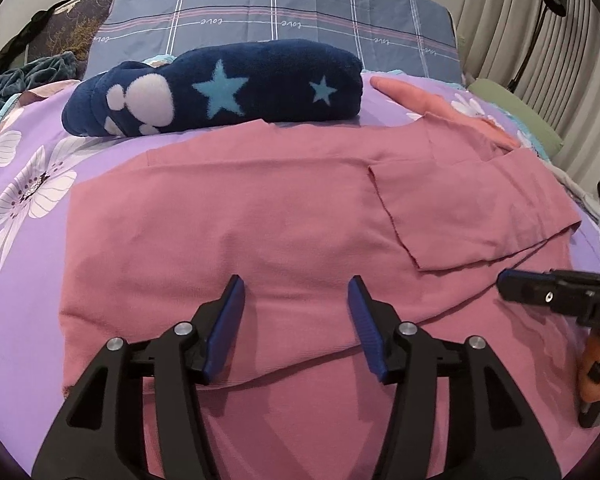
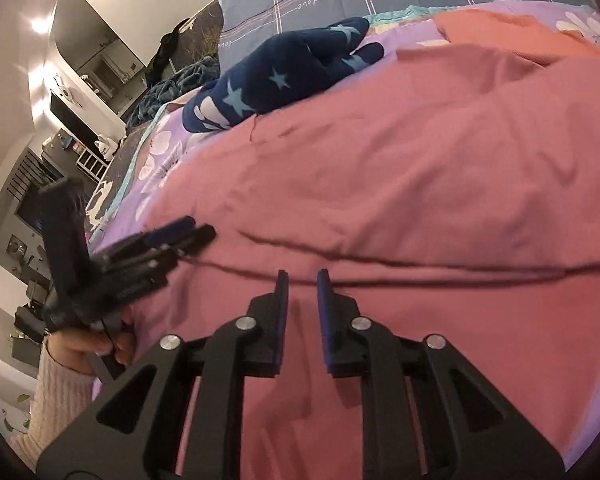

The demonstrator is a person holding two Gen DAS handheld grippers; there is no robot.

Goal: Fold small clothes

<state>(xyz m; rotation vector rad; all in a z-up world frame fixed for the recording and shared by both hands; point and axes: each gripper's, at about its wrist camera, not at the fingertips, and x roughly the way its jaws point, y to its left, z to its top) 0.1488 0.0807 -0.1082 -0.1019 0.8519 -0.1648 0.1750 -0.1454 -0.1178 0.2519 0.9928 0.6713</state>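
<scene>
A pink garment (image 1: 260, 220) lies spread flat on the purple flowered bedspread (image 1: 24, 184). One part is folded over at its right side, and a fold edge runs across near me. My left gripper (image 1: 296, 292) is open and empty, just above the garment's near fold. My right gripper (image 2: 302, 280) is open by a narrow gap and empty, at the fold edge of the garment (image 2: 400, 180). The right gripper also shows at the right edge of the left wrist view (image 1: 512, 286). The left gripper shows at the left of the right wrist view (image 2: 188, 232).
A folded navy fleece with light stars and a paw print (image 1: 220, 88) lies beyond the pink garment. An orange-pink cloth (image 1: 420, 98) lies at the far right. A grey checked pillow (image 1: 280, 12) stands behind. Curtains (image 1: 512, 20) hang at the right.
</scene>
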